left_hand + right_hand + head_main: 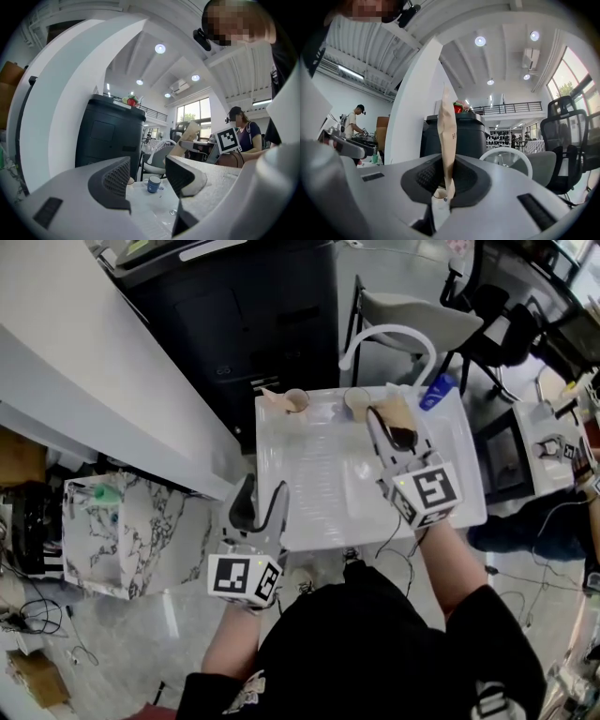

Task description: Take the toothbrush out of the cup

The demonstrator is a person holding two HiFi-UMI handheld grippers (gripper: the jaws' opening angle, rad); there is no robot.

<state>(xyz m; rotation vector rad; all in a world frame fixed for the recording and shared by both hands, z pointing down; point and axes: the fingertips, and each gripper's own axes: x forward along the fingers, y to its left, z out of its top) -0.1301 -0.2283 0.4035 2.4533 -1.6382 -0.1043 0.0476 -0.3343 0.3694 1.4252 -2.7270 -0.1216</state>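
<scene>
Right gripper | jaws clenched on toothbrush (paper-wrapped); thin edge hold, wrapper may slip | left gripper jaws released, empty

Open office-lab: mesh office chair, ceiling spotlights, mezzanine railing.

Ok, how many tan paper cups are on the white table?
2. One tan cup stands at the white table's far edge; the second tan cup stands to its right, just beyond the right gripper. The gripper could hide another.
</scene>
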